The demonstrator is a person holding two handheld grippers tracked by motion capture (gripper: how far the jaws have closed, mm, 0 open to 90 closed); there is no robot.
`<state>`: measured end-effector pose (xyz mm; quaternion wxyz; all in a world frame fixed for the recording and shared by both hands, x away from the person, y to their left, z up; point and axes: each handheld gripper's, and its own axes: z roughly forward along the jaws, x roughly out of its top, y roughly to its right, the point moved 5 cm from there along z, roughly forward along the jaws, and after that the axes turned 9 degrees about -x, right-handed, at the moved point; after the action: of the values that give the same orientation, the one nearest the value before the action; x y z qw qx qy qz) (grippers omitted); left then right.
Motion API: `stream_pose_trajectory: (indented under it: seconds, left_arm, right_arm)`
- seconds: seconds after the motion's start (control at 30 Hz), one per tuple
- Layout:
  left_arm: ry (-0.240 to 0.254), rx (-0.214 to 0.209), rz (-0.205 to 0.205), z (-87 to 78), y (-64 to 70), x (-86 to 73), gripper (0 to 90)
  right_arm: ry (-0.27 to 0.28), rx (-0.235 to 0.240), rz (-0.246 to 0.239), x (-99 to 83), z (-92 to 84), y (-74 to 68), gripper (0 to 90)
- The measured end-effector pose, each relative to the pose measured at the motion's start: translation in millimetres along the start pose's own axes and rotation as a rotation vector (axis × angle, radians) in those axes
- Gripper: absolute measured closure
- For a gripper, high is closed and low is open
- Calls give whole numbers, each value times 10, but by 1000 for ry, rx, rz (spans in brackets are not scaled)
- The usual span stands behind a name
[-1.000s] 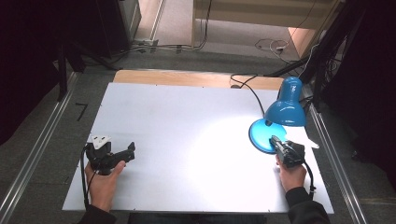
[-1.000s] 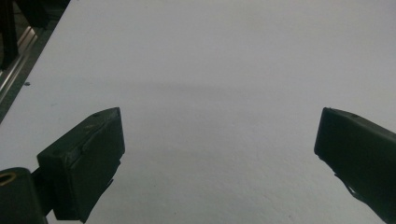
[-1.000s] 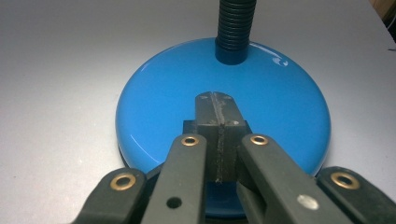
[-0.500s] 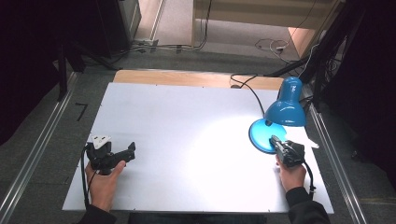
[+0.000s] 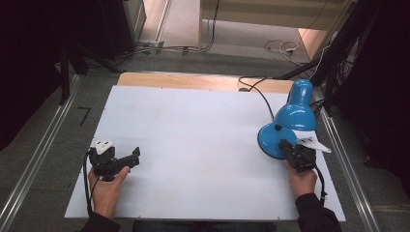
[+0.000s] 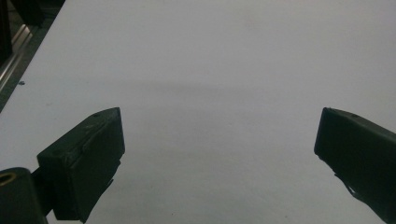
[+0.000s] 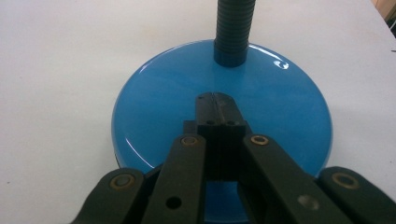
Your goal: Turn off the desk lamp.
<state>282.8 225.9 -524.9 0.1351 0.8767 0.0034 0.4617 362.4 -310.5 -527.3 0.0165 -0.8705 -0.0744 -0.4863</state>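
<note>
White table (image 5: 193,140): right gripper (image 7: 213,100), jaws closed and empty, over lamp (image 5: 285,130) base, perhaps pressing; left gripper (image 5: 134,155) wide open, idle.

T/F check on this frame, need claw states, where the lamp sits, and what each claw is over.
1. The left claw is open over bare table. True.
2. The right claw is wide open. False: its jaws are shut together, with nothing seen between them.
3. The right claw sits over the blue lamp base. True.
4. The lamp stands at the table's left side. False: it stands at the right edge, near the right hand.
5. The left claw grips the lamp's cord. False: it holds nothing; the cord runs off the far side of the table.
</note>
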Motion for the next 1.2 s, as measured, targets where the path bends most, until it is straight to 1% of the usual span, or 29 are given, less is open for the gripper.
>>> stream_pose_trajectory:
  seconds: [0.03,0.1,0.13,0.17,0.2,0.23,0.27,0.33,0.4,0.43,0.5,0.53,0.6,0.73,0.8,1.0,1.2]
  left_arm:
    - [0,-1,0,0,0,0,23]
    - [-1,1,0,3,-5,1,23]
    - [-2,1,-1,4,-6,0,23]
    - [-2,-1,-1,2,-6,-1,23]
    - [-3,-2,-1,-1,-6,-1,23]
    - [-1,-2,-1,-4,-5,0,23]
    - [1,-3,-1,-6,-5,1,23]
    - [0,-1,-2,-7,-9,0,23]
    - [-3,-1,0,-3,-15,-2,23]
    - [-3,-2,-2,-2,-14,-2,23]
    - [-2,-2,-1,-3,-10,-1,23]
    - [-2,-2,-1,-4,-10,-1,23]
    - [-2,-2,-1,-4,-10,-2,23]
    - [-2,-1,-2,-3,-12,-3,23]
    - [-1,0,-2,-5,-11,-3,23]
    - [0,1,-4,-10,-17,-2,23]
    - [0,1,-5,-9,-19,-2,23]
  right_arm:
    - [0,0,0,0,0,0,782]
    - [13,3,19,26,-35,18,702]
    - [10,6,23,26,-35,26,683]
    - [10,6,23,26,-35,26,683]
    - [7,4,31,26,-41,35,612]
    - [7,4,31,26,-41,35,612]
    - [6,15,25,31,-50,29,519]
    - [11,14,3,39,-71,7,451]
    - [14,24,-1,46,-82,-15,372]
    - [14,24,-1,46,-82,-15,372]
    - [12,13,-13,43,-80,-24,289]
    - [12,13,-13,43,-80,-24,289]
    - [9,3,-8,42,-81,-20,253]
    - [11,1,1,48,-91,-13,230]
    - [8,-2,5,48,-91,-7,199]
    - [0,0,7,40,-99,-8,190]
    - [-3,3,-3,21,-127,-13,167]
